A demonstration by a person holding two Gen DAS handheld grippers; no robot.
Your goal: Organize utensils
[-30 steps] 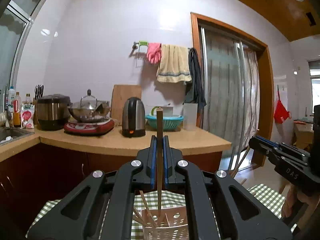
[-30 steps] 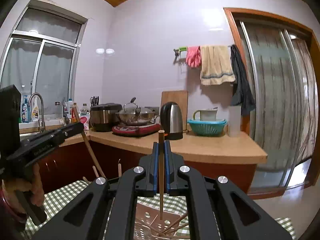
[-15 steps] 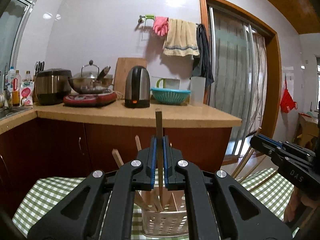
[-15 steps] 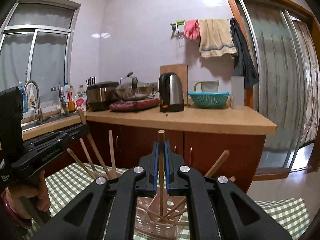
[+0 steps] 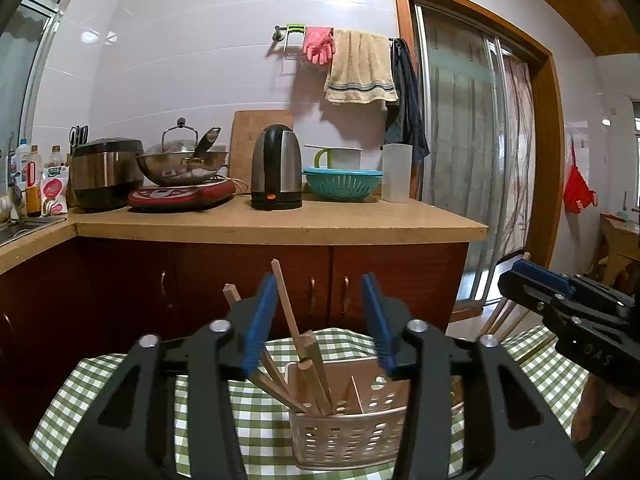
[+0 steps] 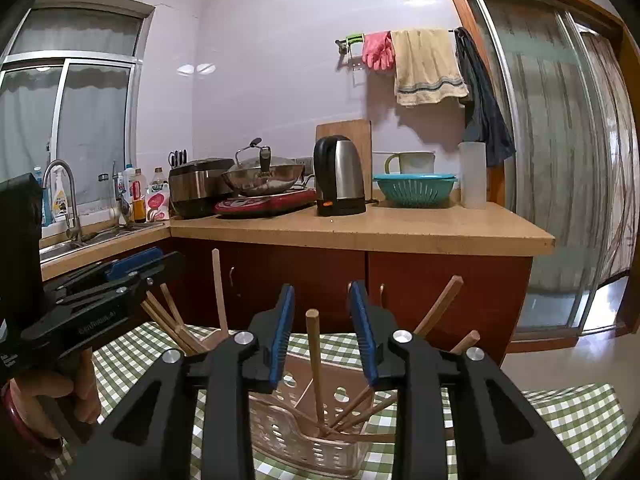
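A perforated plastic utensil basket (image 5: pixel 348 436) stands on the green checked tablecloth (image 5: pixel 100 392) and holds several wooden chopsticks. My left gripper (image 5: pixel 320 320) hovers above its left end with the jaws opening. A chopstick (image 5: pixel 286 304) leans free between the blue pads, its lower end in the basket. In the right wrist view my right gripper (image 6: pixel 322 332) is over the basket (image 6: pixel 288 432), jaws also opening. A chopstick (image 6: pixel 314 356) stands loose between its pads, touching neither. Each view shows the other gripper at its edge: the right gripper (image 5: pixel 560 300) and the left gripper (image 6: pixel 120 276), held by a hand (image 6: pixel 52 392).
Behind the table runs a wooden counter (image 5: pixel 280 224) over dark red cabinets. It carries a kettle (image 5: pixel 276 168), a wok on a red cooker, a rice cooker and a teal colander. A sink with a tap (image 6: pixel 60 200) is at the left, and a sliding glass door (image 6: pixel 560 160) at the right.
Both grippers sank toward the basket with a chopstick pinched upright in each. Both jaws have now spread, and the two chopsticks rest loose in the basket.
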